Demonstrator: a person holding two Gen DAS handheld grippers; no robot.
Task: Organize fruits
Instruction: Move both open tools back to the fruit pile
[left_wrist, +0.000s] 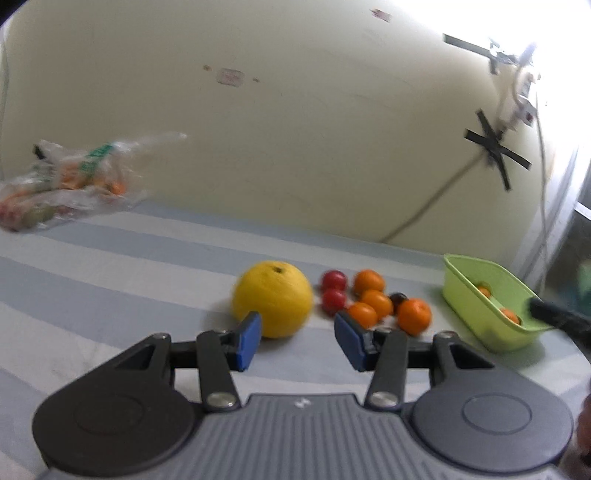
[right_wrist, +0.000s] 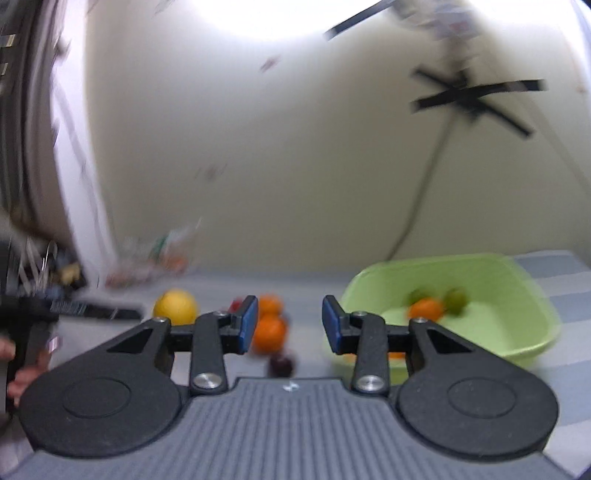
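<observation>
On the striped cloth (left_wrist: 110, 266) lies a big yellow citrus (left_wrist: 273, 301) just ahead of my left gripper (left_wrist: 300, 339), which is open with nothing between its blue pads. To its right sit two small red fruits (left_wrist: 334, 290), several oranges (left_wrist: 376, 301) and one dark fruit (left_wrist: 398, 297). A green basin (left_wrist: 476, 269) at the far right holds small oranges. My right gripper (right_wrist: 290, 325) is open and empty, with oranges (right_wrist: 269, 332) and a dark plum (right_wrist: 281, 363) ahead of it. The green basin (right_wrist: 517, 273) to its right holds an orange (right_wrist: 426, 309) and a green fruit (right_wrist: 456, 301).
A clear plastic bag (left_wrist: 66, 181) with more fruit lies at the back left against the cream wall. A cable (left_wrist: 424, 210) taped with black strips runs down the wall. A hand (right_wrist: 16, 365) holding the other gripper shows at the left edge of the right wrist view.
</observation>
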